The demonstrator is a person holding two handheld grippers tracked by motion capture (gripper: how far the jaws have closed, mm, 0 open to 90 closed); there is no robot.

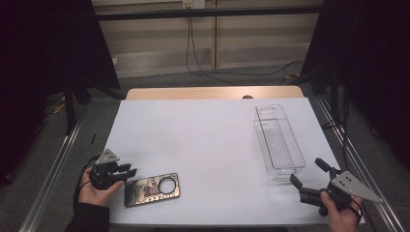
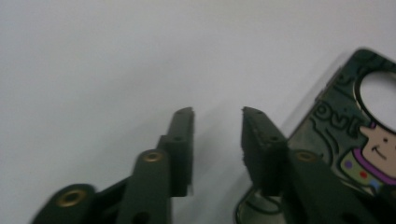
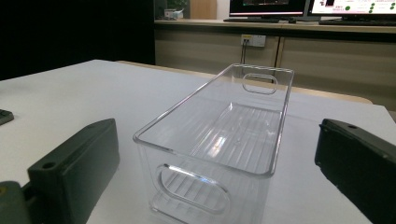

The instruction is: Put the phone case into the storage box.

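Observation:
A phone case (image 1: 152,189) printed with a cartoon figure and with a round camera hole lies flat near the front left of the white table (image 1: 203,140). My left gripper (image 1: 129,171) rests just left of it, held low by a hand. In the left gripper view the jaws (image 2: 217,112) stand partly apart with bare table between them, and the phone case (image 2: 355,135) lies just outside the right jaw. My right gripper (image 1: 306,170) is wide open at the front right. It points at the near end of an empty clear plastic bin (image 1: 279,140), which stands between its jaws (image 3: 217,135) farther off.
The clear bin (image 3: 210,163) runs lengthwise toward the far edge on the right side of the table. A strip of wooden tabletop (image 1: 212,93) shows beyond the white sheet. Metal rails run along both sides, and cables lie on the floor behind.

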